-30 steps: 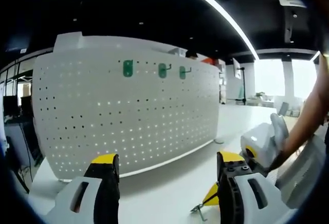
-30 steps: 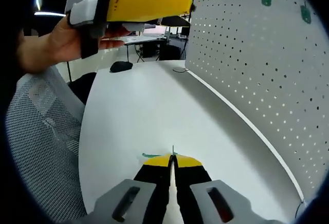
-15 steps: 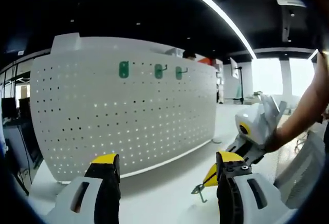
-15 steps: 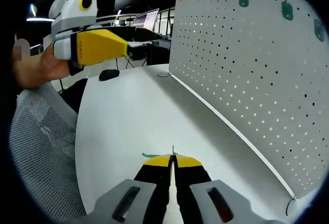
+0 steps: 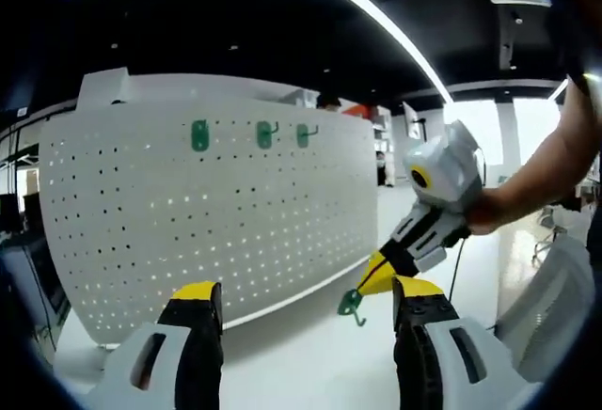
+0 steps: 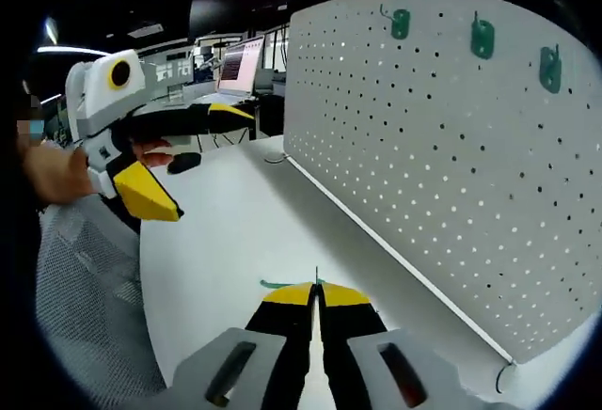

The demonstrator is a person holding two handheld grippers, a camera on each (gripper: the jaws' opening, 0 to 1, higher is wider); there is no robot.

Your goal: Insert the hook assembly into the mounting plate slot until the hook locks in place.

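Note:
The white perforated mounting plate stands upright on the table, with three green hooks along its top rows. In the left gripper view my right gripper comes in from the right, shut on a green hook held in the air in front of the plate's lower right. My left gripper is open with nothing between its jaws. In the right gripper view the right gripper is shut, with a green sliver of the hook at its tips. The plate and its hooks lie to the right, the left gripper to the left.
The white table runs along the foot of the plate. A grey mesh chair sits at the table's near side. A small dark object lies at the table's far end. Desks and monitors stand in the dim room behind.
The right gripper has risen from the table with the green hook and moved toward the plate. Both views have shifted. The left gripper stays open.

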